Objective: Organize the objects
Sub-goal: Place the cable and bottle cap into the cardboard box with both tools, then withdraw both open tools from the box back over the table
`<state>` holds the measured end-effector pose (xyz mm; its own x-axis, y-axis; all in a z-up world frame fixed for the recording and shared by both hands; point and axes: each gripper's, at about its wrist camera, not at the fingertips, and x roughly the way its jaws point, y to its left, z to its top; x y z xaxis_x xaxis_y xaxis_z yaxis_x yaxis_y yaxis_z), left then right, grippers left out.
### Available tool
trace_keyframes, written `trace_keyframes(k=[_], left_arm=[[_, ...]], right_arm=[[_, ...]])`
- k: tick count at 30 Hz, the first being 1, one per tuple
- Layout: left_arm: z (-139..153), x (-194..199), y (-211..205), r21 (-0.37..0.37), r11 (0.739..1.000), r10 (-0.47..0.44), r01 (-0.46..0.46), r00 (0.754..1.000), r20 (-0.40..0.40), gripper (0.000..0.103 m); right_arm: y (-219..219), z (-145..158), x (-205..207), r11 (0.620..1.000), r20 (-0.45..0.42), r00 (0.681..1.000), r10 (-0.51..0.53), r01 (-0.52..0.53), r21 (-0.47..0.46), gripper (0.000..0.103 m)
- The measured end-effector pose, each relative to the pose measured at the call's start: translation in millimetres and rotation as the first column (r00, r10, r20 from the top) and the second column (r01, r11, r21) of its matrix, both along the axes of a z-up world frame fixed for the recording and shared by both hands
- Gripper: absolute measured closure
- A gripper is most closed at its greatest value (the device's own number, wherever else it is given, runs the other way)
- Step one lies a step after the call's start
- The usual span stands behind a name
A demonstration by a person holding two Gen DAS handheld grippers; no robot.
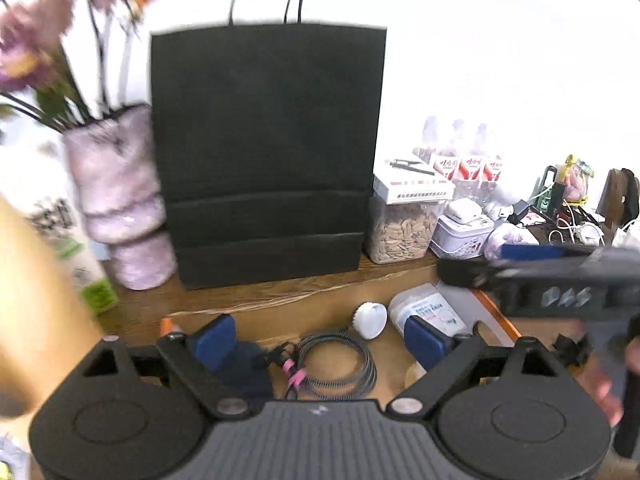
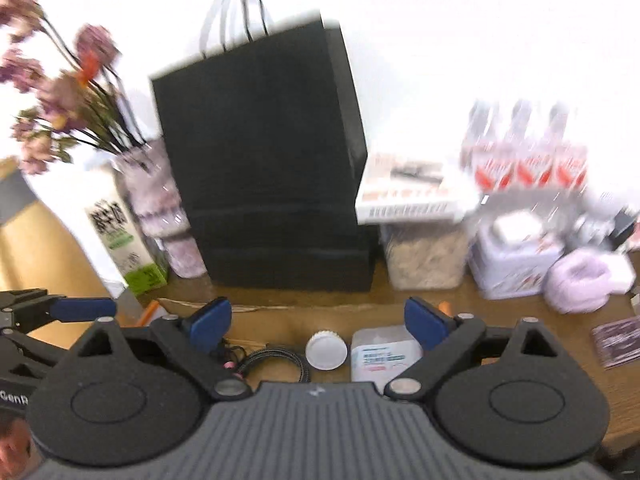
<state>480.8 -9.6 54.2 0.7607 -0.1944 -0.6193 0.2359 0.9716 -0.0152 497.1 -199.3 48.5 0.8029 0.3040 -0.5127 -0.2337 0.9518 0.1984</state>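
A: Grip state?
B: Both my grippers, left (image 1: 320, 340) and right (image 2: 318, 326), spread wide, holding nothing. Bottle (image 2: 382, 354) lies on desk (image 2: 500, 312), cap (image 2: 326, 350) beside it, cable (image 2: 276, 364) left. Label unreadable.

Lighting: bright, diffuse; the white wall (image 1: 480, 60) behind is overexposed to a featureless glare in both views. Shadows: soft, faint on the brown wooden tabletop (image 1: 320, 292). Blur: motion smear on the pink artificial flowers (image 1: 36, 40) and red-labelled clear bottles (image 2: 524, 148); right wrist view softer overall. Distortion: strong fisheye bending, dark vignetted corners. The tall matte black paper bag (image 1: 264, 140) reads nearly detailless.
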Motion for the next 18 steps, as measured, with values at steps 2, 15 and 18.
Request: trace_keyframes(k=[2, 15, 18], left_arm=[[11, -31, 1, 0.019, 1.000, -0.002, 0.002, 1.000, 0.020, 0.011], [-40, -359, 41, -0.048, 0.999, 0.033, -0.023, 0.974, 0.223, 0.000], [-56, -393, 49, -0.047, 0.995, 0.092, -0.086, 0.984, 0.155, 0.000]], right_arm=[[-8, 16, -29, 1.000, 0.036, 0.999, 0.008, -0.008, -0.018, 0.000], [-35, -58, -337, 0.956, 0.062, 0.977, 0.204, -0.186, -0.227, 0.000], [-37, -74, -395, 0.944, 0.035, 0.970, 0.240, -0.224, -0.243, 0.000]])
